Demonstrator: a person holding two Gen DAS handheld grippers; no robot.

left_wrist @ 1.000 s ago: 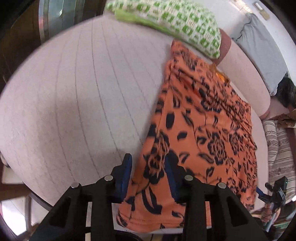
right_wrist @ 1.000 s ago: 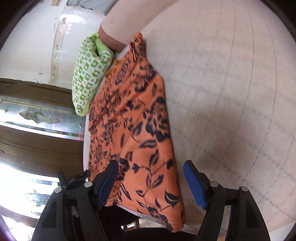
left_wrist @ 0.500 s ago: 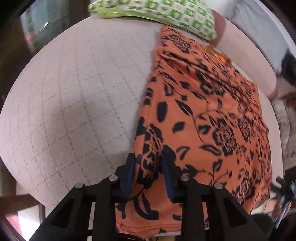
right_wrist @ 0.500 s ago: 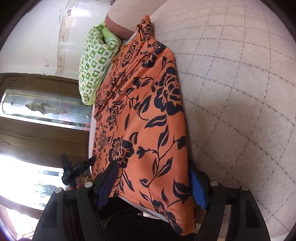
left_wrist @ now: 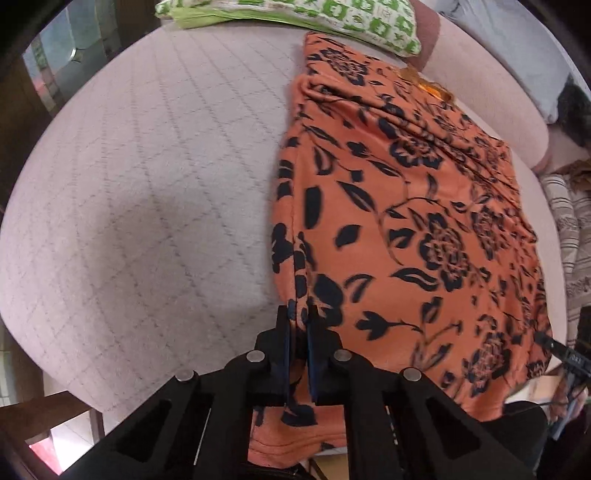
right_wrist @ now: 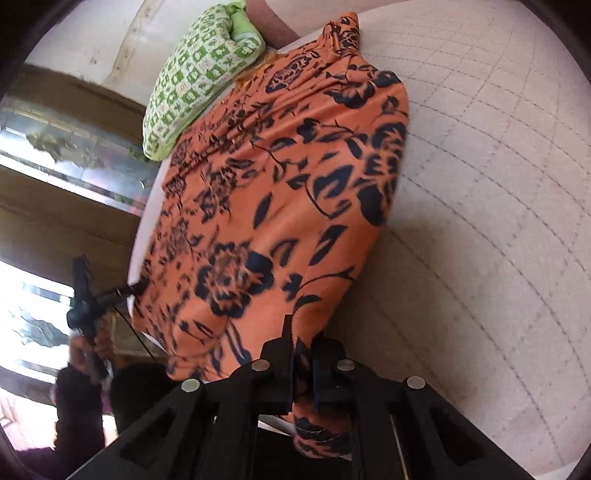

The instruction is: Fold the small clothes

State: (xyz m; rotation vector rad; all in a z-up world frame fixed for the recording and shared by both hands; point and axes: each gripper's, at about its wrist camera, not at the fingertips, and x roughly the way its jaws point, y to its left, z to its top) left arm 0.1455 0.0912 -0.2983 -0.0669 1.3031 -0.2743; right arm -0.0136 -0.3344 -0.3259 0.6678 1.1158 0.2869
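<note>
Fingers of the left gripper (left_wrist: 300, 314) are pressed together on a raised fold of the orange garment with a dark blue flower print (left_wrist: 406, 229), pinched at its long side near the front edge of the bed. Fingers of the right gripper (right_wrist: 303, 341) are likewise closed on the opposite long side of the same cloth (right_wrist: 280, 206), again close to the front edge, where the hem is seen hanging slightly over. The garment is spread lengthwise across the pale pink quilted bed cover with a diamond stitch pattern (left_wrist: 147, 192), its far end bunched near the back edge. A green-and-white patterned pillow (left_wrist: 332, 18) is laid along that back edge, just beside the garment's far end. In the right wrist view a hand (right_wrist: 90, 345) is seen beyond the bed's side, wrapped around a black handle.
</note>
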